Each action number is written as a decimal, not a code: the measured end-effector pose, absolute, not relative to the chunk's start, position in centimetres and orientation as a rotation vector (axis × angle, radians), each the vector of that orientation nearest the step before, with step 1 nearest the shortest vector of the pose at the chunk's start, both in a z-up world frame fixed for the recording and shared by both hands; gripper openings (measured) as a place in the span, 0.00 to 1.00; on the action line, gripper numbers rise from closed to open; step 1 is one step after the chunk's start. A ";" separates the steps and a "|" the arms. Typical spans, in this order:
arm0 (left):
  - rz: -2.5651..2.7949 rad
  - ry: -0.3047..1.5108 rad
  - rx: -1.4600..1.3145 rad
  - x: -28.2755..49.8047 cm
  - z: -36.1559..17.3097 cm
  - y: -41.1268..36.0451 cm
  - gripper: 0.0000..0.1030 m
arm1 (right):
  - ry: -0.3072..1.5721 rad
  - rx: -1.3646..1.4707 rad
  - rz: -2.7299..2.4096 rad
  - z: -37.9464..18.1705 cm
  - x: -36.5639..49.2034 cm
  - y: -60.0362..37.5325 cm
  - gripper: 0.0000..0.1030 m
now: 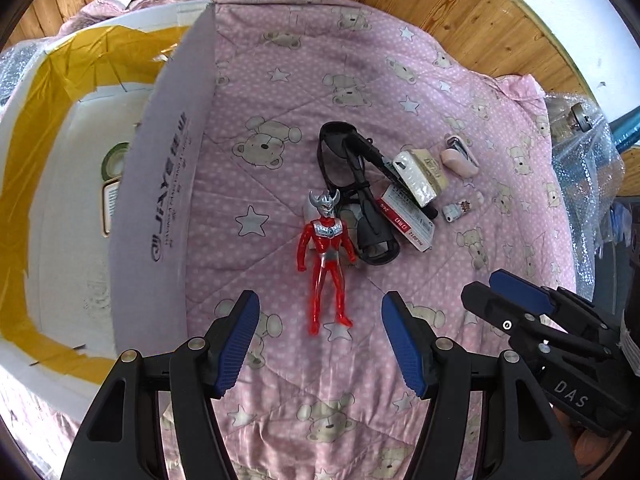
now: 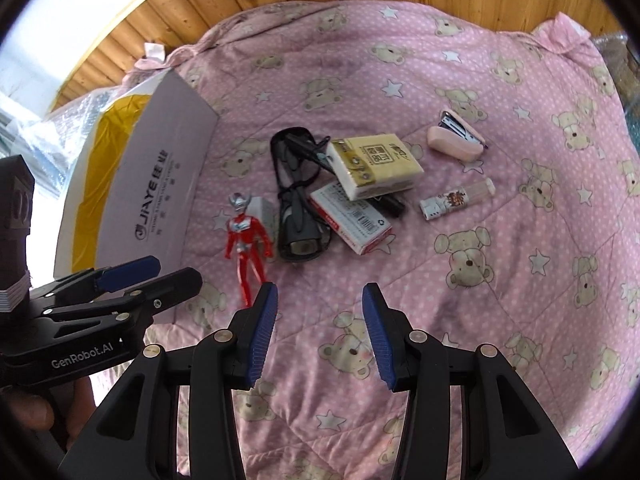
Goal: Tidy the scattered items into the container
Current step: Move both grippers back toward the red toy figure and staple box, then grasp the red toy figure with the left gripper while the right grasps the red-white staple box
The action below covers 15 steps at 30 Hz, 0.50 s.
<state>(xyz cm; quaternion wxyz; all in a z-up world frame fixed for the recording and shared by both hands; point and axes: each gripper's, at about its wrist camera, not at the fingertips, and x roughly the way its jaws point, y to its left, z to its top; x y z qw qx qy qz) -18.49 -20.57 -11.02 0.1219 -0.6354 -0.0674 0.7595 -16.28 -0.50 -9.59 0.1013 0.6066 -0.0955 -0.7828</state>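
A glossy red plastic figure [image 1: 326,264] with a silver horned head lies on the quilted pink bear-print blanket [image 1: 460,80], just ahead of the left gripper [image 1: 320,344], whose ribbed blue pads stand apart, empty. The right gripper [image 2: 320,332] is likewise spread. The white cardboard box [image 1: 160,184] sits to the left; inside, probably a tape roll [image 1: 114,160].

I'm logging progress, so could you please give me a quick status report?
Both hand-held grippers, left and right, open, empty. Red figure nearest, on quilt beside box. Nothing in the way.
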 end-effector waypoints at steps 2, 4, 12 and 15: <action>2.210 -0.198 -1.858 -18.8 -11.4 -20.5 0.63 | -0.294 1.799 -2.310 -9.9 -16.7 -0.2 0.46; 2.201 -0.201 -1.867 -19.1 -11.9 -20.5 0.63 | -0.305 1.806 -2.309 -10.1 -17.1 0.0 0.46; 2.158 -0.279 -1.903 -20.4 -14.1 -20.7 0.63 | -0.367 1.858 -2.289 -11.9 -19.0 1.1 0.46; 2.138 -0.310 -1.918 -20.8 -15.1 -20.7 0.63 | -0.367 1.879 -2.276 -12.7 -19.7 1.1 0.46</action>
